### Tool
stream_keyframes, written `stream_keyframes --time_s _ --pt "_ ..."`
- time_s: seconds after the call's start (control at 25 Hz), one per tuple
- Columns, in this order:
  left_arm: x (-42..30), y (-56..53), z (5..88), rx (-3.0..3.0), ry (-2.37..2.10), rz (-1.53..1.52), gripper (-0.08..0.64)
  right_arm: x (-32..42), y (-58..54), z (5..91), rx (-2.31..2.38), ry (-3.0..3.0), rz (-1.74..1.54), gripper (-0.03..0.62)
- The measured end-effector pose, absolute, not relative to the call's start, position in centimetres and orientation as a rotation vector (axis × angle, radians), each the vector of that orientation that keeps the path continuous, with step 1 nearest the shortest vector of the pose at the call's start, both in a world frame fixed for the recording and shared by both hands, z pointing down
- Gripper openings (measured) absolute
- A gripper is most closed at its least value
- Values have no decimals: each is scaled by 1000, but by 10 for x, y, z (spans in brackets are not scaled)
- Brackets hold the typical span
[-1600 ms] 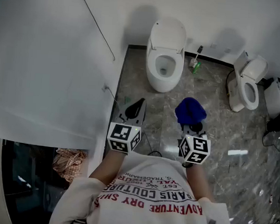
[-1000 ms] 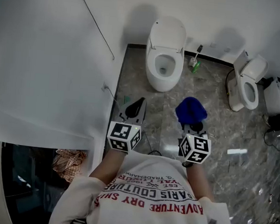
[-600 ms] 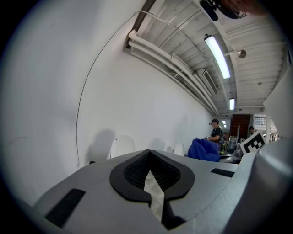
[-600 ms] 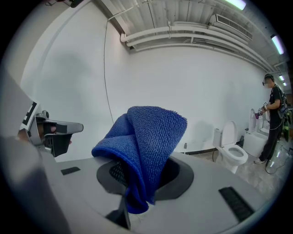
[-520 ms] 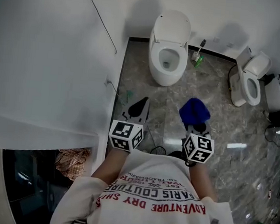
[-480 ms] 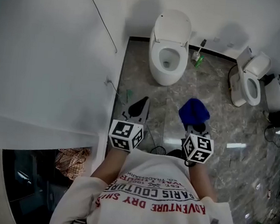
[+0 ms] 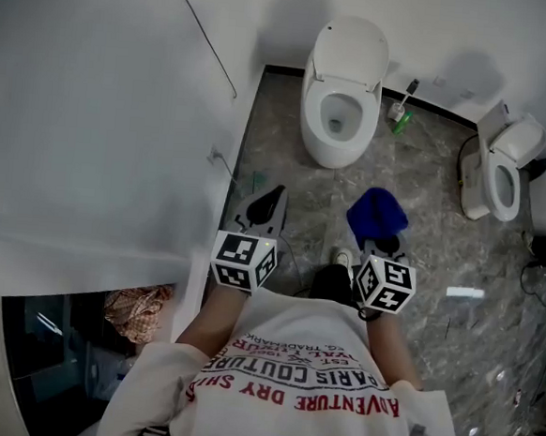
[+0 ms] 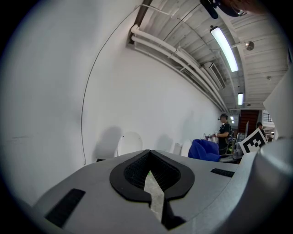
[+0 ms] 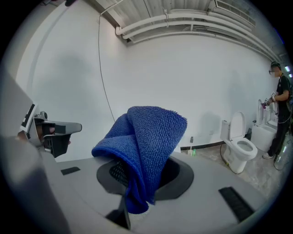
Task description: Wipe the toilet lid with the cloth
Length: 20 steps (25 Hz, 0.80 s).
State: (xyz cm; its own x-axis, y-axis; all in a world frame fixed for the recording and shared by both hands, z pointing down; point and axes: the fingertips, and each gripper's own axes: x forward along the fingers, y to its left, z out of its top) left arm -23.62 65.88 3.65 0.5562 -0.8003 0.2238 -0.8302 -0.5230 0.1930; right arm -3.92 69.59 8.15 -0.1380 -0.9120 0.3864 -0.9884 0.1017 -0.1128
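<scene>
the only readable writing is red print on the person's white shirt (image 7: 287,392), upside down in the head view: "paris couture", "adventure" and "trademark"; the rest is too small to tell. the marker cubes (image 7: 243,262) carry black-and-white square patterns, no letters. both arms are held forward and side by side, level with each other, aimed across the grey marbled floor (image 7: 421,252) toward the toilet (image 7: 334,137). the left gripper (image 7: 262,210) has its jaws drawn together to a thin slit with nothing between them (image 8: 150,180). the right gripper (image 7: 381,242) is clamped on the blue cloth (image 7: 377,213), which bunches up above the jaws and drapes down between them (image 9: 144,151). the toilet lid (image 7: 354,54) stands raised against the white back wall, well apart from the cloth. a toilet brush (image 7: 401,108) with something green at its base stands just beside the bowl, a second toilet (image 7: 504,174) stands farther right, and a white partition (image 7: 102,124) with a thin cable runs along the left. another person (image 9: 280,107) stands near the second toilet.
</scene>
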Motion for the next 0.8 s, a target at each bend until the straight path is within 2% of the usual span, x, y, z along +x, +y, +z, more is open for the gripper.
stream_keyframes --time_s 0.52,0.8 --pt "-83 521 32 2432 -1487 143 8 107 522 73 1775 -2259 481 87" --pt "-32 469 43 2361 -1545 186 8 174 459 88 1708 -2266 540 87"
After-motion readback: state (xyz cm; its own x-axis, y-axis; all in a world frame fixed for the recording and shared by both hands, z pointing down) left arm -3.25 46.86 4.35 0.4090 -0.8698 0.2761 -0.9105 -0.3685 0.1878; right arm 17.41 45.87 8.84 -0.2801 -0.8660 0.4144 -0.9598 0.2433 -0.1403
